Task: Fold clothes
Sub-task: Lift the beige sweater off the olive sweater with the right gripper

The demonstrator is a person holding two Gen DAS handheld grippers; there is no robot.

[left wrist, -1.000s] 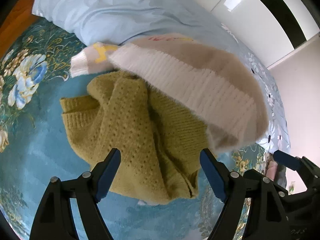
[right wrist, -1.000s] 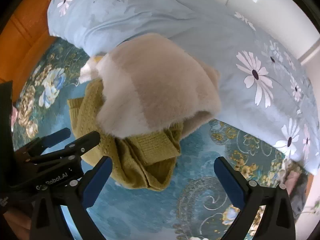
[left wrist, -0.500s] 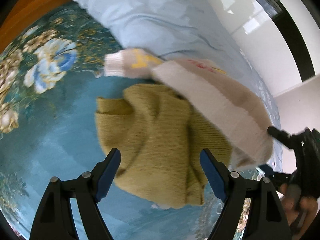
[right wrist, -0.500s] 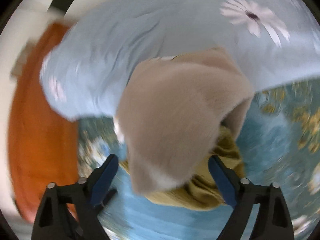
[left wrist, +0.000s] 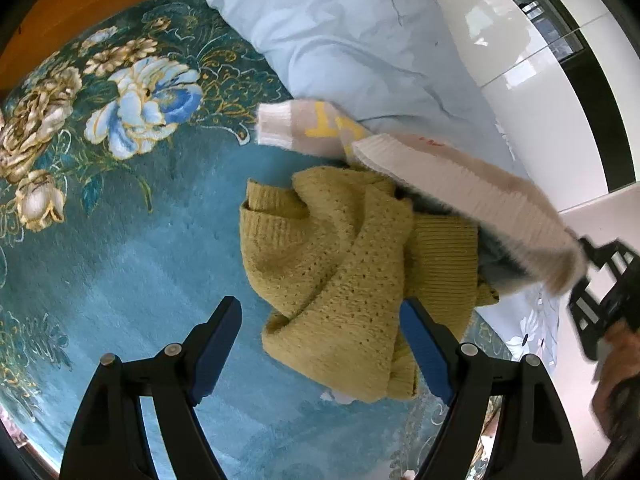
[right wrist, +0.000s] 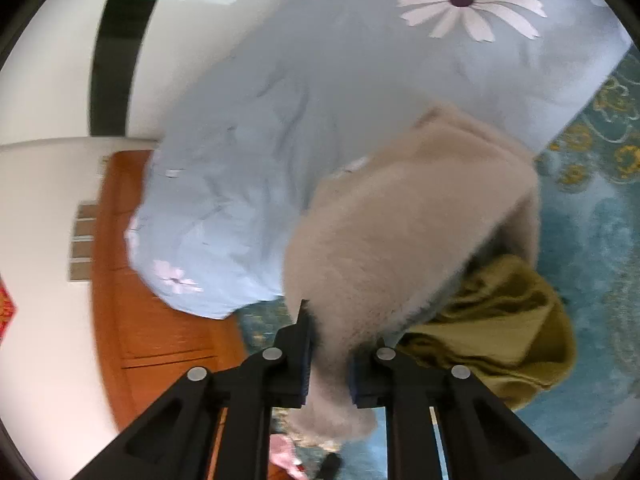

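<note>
A fuzzy beige sweater (left wrist: pixel 472 196) with a white ribbed hem lies partly over a crumpled mustard knit sweater (left wrist: pixel 352 264) on the teal floral bed cover (left wrist: pixel 120 240). My right gripper (right wrist: pixel 328 354) is shut on the beige sweater (right wrist: pixel 400 236) and lifts its edge; it shows at the right edge of the left wrist view (left wrist: pixel 600 280). The mustard sweater (right wrist: pixel 504 320) sits below and right of it. My left gripper (left wrist: pixel 320 344) is open and empty, just short of the mustard sweater's near edge.
A pale blue floral duvet (left wrist: pixel 352 48) lies bunched behind the sweaters, also in the right wrist view (right wrist: pixel 320 100). An orange wooden headboard (right wrist: pixel 132 280) and white walls lie beyond. Teal cover stretches left of the pile.
My right gripper has closed on the beige sweater's edge and swung round while pulling it up. My left gripper has drawn back a little and stayed open.
</note>
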